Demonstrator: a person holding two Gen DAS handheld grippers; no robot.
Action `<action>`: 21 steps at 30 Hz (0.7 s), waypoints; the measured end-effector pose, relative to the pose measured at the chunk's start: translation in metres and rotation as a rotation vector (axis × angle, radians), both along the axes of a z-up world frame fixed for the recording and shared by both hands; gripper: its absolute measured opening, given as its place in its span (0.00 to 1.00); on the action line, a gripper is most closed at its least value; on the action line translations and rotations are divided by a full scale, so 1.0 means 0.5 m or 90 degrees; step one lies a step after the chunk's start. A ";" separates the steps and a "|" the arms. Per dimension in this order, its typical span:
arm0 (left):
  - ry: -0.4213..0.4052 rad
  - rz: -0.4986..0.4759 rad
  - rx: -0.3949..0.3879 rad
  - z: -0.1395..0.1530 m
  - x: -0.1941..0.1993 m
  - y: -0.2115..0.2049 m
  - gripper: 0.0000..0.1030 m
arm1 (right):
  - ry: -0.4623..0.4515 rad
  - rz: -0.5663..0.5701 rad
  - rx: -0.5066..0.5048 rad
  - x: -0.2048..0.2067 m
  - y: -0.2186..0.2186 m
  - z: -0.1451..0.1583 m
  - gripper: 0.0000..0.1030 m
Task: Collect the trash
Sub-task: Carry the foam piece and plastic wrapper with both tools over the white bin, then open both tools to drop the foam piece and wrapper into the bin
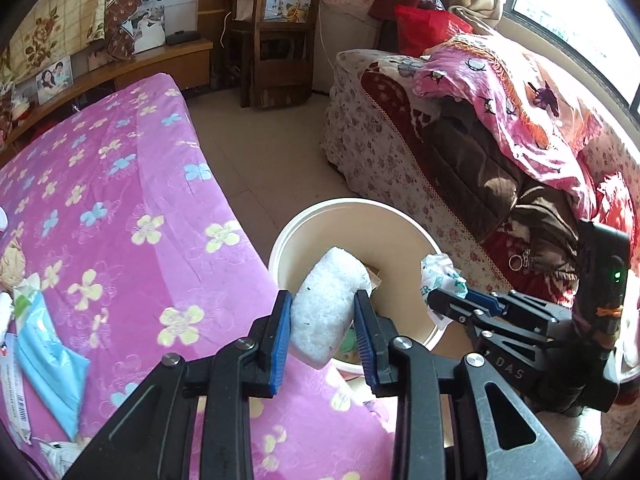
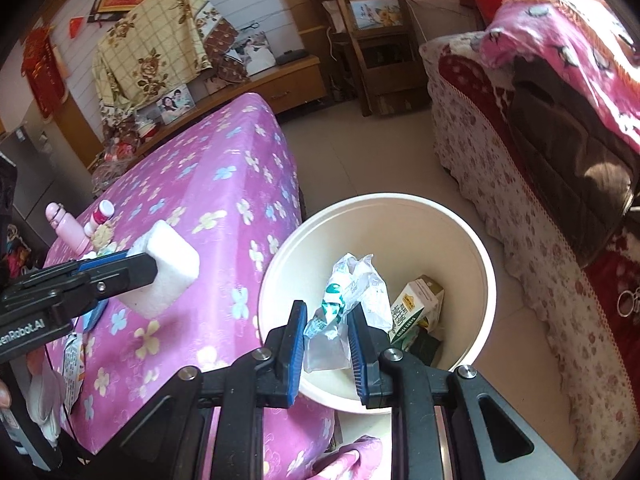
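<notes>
Jaws: left gripper point(image 1: 322, 330) pinches white foam block point(image 1: 326, 304) at the bed's edge; right gripper point(image 2: 326, 342) pinches crumpled green-printed plastic wrapper point(image 2: 344, 304) above round cream plastic bucket point(image 2: 476, 248). Carton point(image 2: 416, 308) already binned; blue packet point(image 1: 48, 356) remains on pink floral bedspread point(image 1: 120, 200).

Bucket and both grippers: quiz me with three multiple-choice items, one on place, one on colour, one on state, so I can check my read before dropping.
1. Where is the bucket?
A. on the bed
B. on the floor between bed and sofa
C. on the chair

2. What colour is the foam block?
A. white
B. red
C. black

3. The right gripper is:
A. empty
B. open
C. shut on the plastic wrapper

Key: B, floor shows around its rim; A, white between the left gripper's pads; C, pads pinch the wrapper.
</notes>
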State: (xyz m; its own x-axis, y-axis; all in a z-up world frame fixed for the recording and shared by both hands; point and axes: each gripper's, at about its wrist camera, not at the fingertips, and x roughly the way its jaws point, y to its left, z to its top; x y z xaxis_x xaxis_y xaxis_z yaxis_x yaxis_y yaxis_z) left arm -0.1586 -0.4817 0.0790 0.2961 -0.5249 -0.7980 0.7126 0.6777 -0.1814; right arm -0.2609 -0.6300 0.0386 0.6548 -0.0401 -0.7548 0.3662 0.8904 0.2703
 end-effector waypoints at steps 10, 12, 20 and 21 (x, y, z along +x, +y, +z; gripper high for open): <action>0.009 0.032 -0.009 -0.016 0.019 0.004 0.55 | 0.007 -0.032 0.041 0.022 -0.033 -0.038 0.24; 0.011 0.035 -0.009 -0.018 0.021 0.009 0.55 | 0.008 -0.028 0.046 0.025 -0.034 -0.044 0.24; 0.013 0.045 -0.012 -0.011 0.023 0.026 0.55 | -0.005 -0.036 0.066 0.022 -0.038 -0.052 0.33; 0.013 0.045 -0.013 -0.010 0.022 0.028 0.55 | -0.007 -0.037 0.068 0.021 -0.038 -0.051 0.45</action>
State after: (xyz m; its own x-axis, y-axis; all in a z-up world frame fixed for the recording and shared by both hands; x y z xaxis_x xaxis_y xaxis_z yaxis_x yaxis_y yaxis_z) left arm -0.1477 -0.4680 0.0740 0.3168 -0.5200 -0.7932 0.6596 0.7218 -0.2098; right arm -0.2502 -0.6491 0.0132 0.6624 0.0015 -0.7492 0.4125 0.8340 0.3664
